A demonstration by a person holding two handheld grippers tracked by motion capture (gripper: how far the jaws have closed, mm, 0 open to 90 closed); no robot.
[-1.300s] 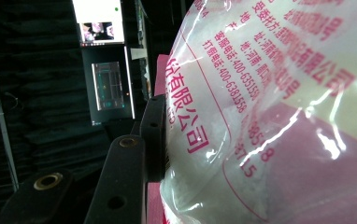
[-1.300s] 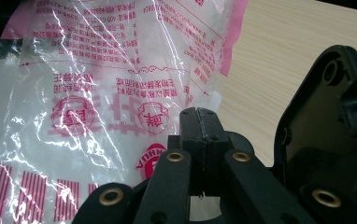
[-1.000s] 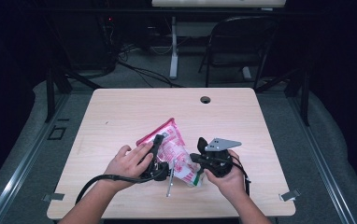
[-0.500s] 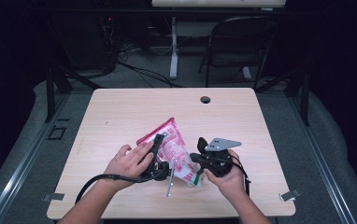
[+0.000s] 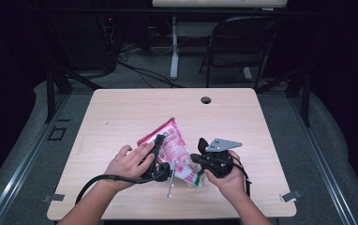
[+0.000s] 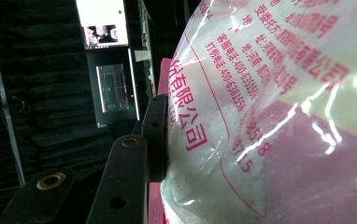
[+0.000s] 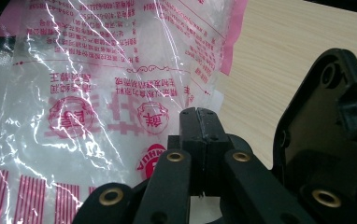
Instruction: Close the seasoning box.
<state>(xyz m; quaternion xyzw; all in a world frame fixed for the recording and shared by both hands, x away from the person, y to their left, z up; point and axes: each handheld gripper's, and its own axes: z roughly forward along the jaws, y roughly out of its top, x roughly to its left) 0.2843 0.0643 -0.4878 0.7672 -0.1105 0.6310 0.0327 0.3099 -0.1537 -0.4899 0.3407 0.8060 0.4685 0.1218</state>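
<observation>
A pink and white plastic bag (image 5: 175, 145) with red print, holding white grains, is lifted at a tilt over the middle of the wooden table (image 5: 121, 112). My left gripper (image 5: 160, 141) clamps the bag's left side. In the left gripper view one black finger (image 6: 155, 130) presses into the bag (image 6: 284, 116), which hides the other finger. My right gripper (image 5: 197, 158) meets the bag's lower right edge. In the right gripper view its jaws (image 7: 199, 122) are pressed together at the rim of the bag (image 7: 97, 70), seemingly pinching the film.
A round cable hole (image 5: 205, 100) sits near the table's far edge. A dark chair (image 5: 242, 42) and cables stand on the floor beyond. Bare tabletop (image 7: 298, 46) lies to the right of the bag. A lit screen (image 6: 101, 21) glows in the dark room.
</observation>
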